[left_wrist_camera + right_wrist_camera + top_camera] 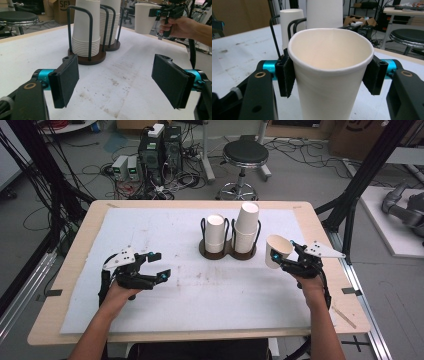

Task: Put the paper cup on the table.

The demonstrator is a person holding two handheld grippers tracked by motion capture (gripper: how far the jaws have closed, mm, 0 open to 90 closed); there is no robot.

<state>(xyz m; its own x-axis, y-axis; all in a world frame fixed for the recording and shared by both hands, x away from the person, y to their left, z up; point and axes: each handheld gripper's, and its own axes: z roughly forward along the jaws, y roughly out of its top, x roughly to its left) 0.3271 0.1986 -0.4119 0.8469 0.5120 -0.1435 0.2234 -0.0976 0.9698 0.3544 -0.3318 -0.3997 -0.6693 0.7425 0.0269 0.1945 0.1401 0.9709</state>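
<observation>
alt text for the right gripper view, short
A white paper cup, open mouth up, sits clamped between the right gripper and its black pads. Behind it on the white table, a dark wire rack holds two stacks of upturned cups.

- Even, soft indoor light from overhead; the white desk (165,235) looks bright without harsh glare.
- Shadows are faint: a pale one lies under the left tongs (155,266) in the high view.
- The high view is slightly soft and grainy (small detail smears).
- In the right gripper view the paper cup (329,75) is sharp; the background blurs and goes dim.
- Both gripper views bend lines near their edges.
</observation>
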